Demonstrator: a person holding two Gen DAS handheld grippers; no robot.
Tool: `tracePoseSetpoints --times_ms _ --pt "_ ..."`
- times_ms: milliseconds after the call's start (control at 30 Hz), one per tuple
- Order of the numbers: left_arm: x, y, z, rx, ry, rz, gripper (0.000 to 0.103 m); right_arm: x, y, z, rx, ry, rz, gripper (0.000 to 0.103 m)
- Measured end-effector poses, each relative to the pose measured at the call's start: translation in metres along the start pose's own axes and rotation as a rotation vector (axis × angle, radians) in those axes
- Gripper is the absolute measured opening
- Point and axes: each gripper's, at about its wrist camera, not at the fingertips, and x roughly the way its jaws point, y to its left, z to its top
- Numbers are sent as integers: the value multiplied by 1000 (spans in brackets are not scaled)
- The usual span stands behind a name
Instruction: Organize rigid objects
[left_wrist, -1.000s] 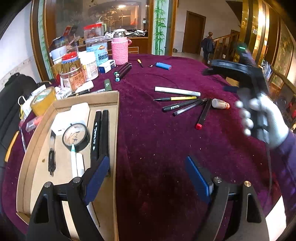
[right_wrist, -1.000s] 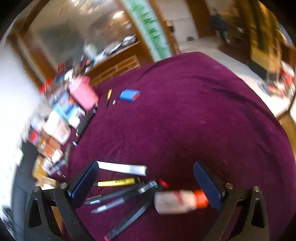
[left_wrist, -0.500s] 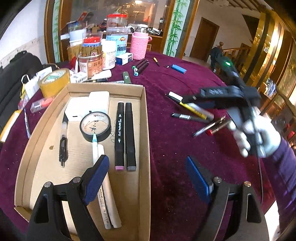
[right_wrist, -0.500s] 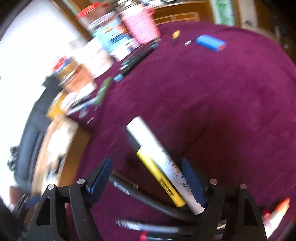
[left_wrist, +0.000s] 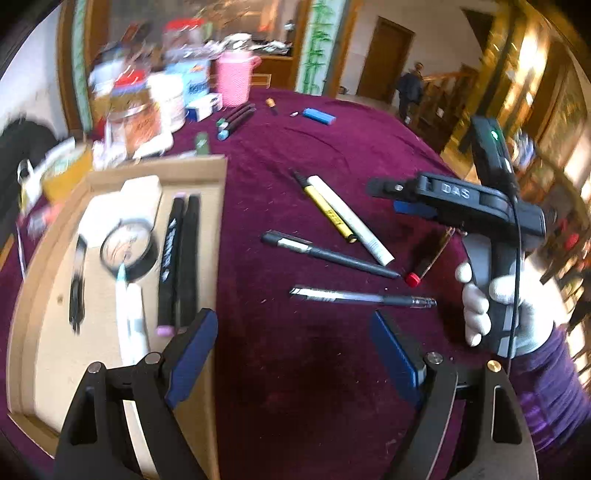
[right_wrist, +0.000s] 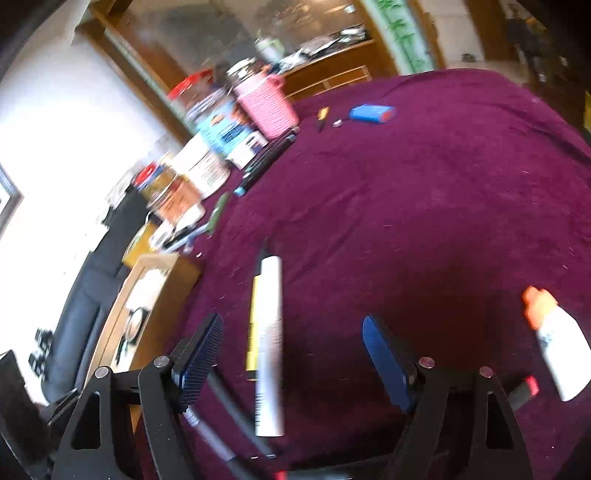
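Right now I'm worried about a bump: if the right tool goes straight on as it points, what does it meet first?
Probably the white marker, lying between the right tool's open fingers, beside the yellow pen; depth is unclear.

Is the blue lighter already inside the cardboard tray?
No, the blue lighter lies on the purple cloth at the table's far side, well apart from the cardboard tray, which holds markers and a tape roll.

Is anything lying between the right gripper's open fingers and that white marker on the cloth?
Nothing visible blocks it. The right gripper already straddles the white marker, though the yellow pen lies touching alongside it.
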Motion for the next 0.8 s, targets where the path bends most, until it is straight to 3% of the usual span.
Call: tracePoseSetpoints --times_ms 133,300,400,433,467,500,533,567,600,633,733,800 --pt "15 -32 2 115 29 -35 84 -7 -15 5 40 -36 -31 82" --pt "41 -74 6 403 13 -32 83 -9 -16 7 58 -40 -29 82" --pt "72 -88 3 541 132 10 85 -13 -13 6 41 -42 -36 82" --pt "71 -87 6 532 107 -12 85 -13 -12 6 39 -43 -37 82" --pt "73 -85 8 525 141 -29 85 -13 -12 6 38 -44 -36 82" --pt "74 -81 11 500 174 -54 79 -14 -12 6 38 -47 -36 82" --pt "74 -77 14 462 215 -98 58 -14 -12 6 41 -52 -36 82" --pt "71 -72 16 428 239 -140 52 -15 -12 7 44 -56 -37 82" --pt "69 -71 16 431 242 -126 33 -15 -14 7 53 -59 -40 83" --pt "65 -70 14 436 253 -125 21 -16 -16 8 63 -61 -41 84" --pt "57 -65 11 391 291 -196 17 -17 -23 9 104 -62 -23 84" --pt "56 -67 8 388 292 -197 17 -17 -27 8 129 -61 -13 84"
